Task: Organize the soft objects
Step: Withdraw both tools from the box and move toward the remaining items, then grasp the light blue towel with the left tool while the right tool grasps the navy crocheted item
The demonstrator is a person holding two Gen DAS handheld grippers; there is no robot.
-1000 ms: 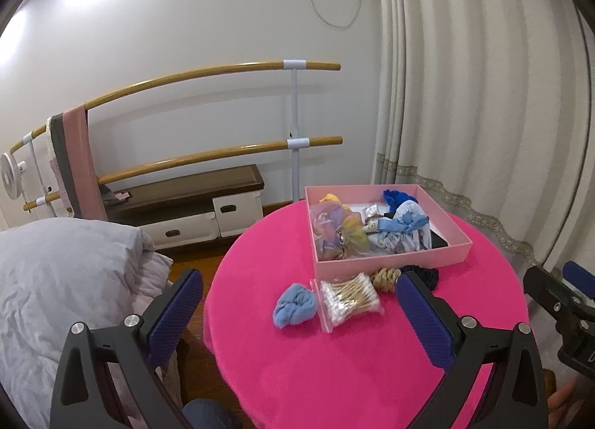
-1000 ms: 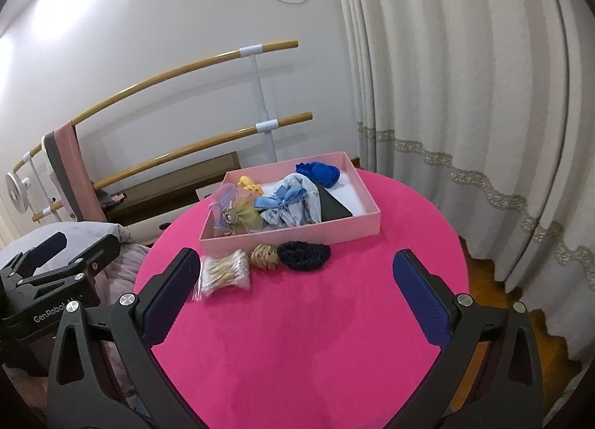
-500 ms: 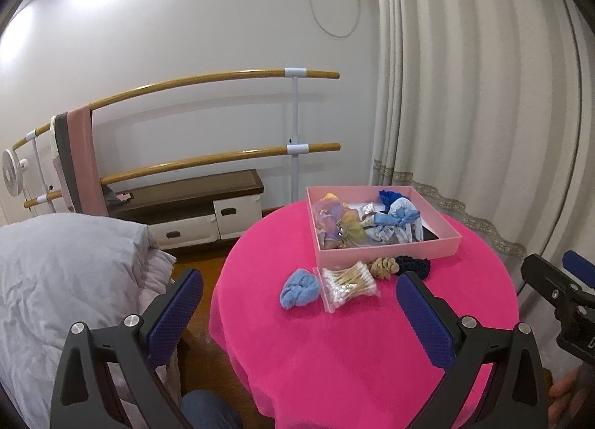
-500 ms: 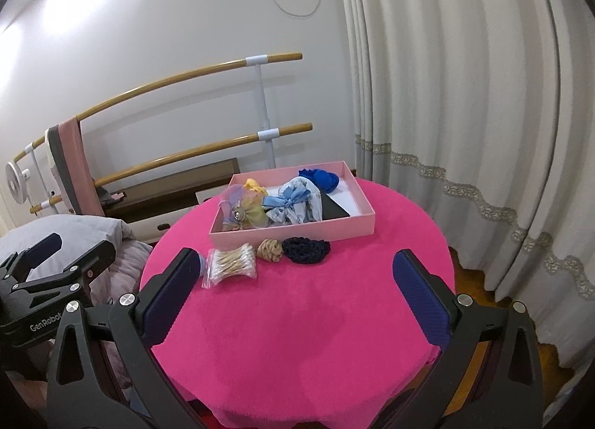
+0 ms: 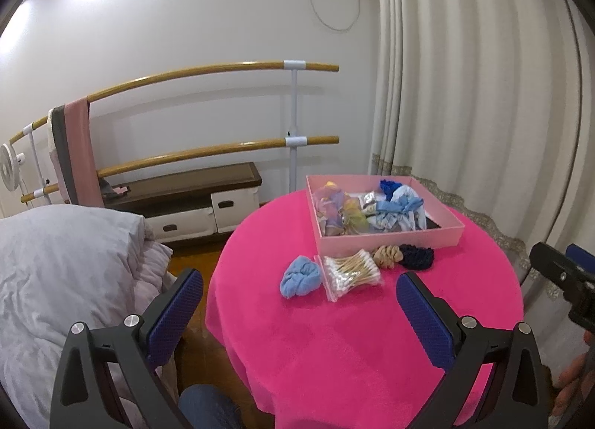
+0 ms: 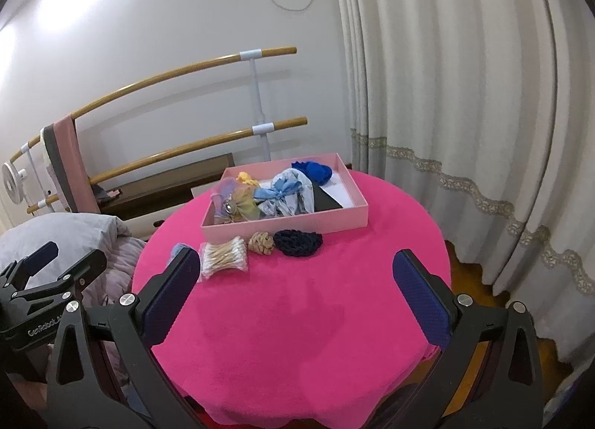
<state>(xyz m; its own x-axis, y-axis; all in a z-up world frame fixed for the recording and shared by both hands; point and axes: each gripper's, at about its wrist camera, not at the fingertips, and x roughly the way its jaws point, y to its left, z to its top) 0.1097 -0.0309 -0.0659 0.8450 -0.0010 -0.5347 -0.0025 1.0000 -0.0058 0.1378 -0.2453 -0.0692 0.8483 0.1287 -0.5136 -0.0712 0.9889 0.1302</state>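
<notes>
Grippers: left gripper [image 5: 299,312] and right gripper [image 6: 295,289] both hung over the near edge of the table [image 6: 297,336], jaws spread wide, nothing between them, well short of the pink box [image 6: 286,222].
Loose soft things: just in front of the pink box lay a light blue scrunchie [image 5: 300,276], a tan scrunchie [image 6: 261,242] and a navy scrunchie [image 6: 298,242], the last two touching.
Already boxed: pastel, blue and patterned fabric pieces were heaped inside the pink box.
Odd one out: a clear bag of cotton swabs [image 6: 224,254] sat between the light blue and tan scrunchies, touching or nearly so.
Risk, wrong pick: I judged that jaws closing on either neighbour could catch the slippery bag and drag it along.
Risk, double grab: the tan and navy scrunchies might lift as one.
Risk, cloth: a low pinch could snag the pink table cover and shift the box.
</notes>
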